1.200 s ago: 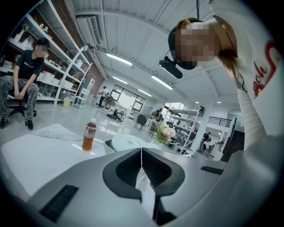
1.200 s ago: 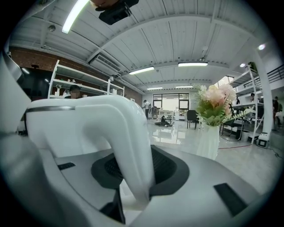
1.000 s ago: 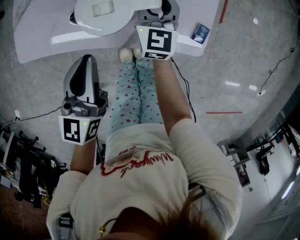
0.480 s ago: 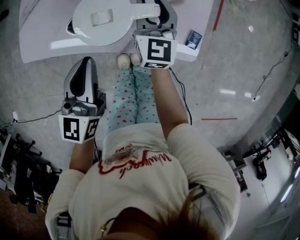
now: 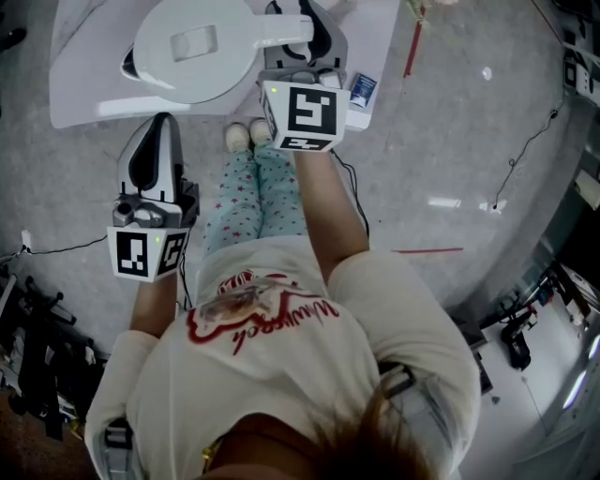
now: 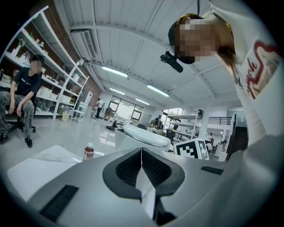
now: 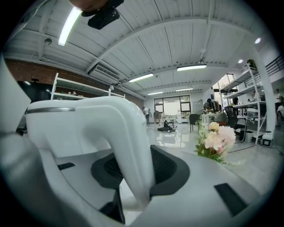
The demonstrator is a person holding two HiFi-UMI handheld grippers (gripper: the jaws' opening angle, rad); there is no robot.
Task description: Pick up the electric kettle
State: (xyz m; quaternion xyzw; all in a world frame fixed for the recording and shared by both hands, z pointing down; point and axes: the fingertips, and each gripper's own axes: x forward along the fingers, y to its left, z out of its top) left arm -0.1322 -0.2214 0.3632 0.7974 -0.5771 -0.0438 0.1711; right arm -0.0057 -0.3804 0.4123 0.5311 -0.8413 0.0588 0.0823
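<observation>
Head view: right gripper point(image 5: 314, 37) clamps the electric kettle point(image 5: 192, 47) by its handle point(image 5: 281, 33) for lifting, while left gripper point(image 5: 155, 131), closed and empty, hangs beside the kettle.

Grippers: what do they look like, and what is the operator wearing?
Both the left gripper and right gripper have grey shells with black ribbed pads on the jaws, plus a white cube with black square markers and a green light. Short-sleeved cream T-shirt, red print.

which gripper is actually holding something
The right gripper: its jaws clamp the white kettle handle. The left gripper has its jaws together with nothing between them.
</observation>
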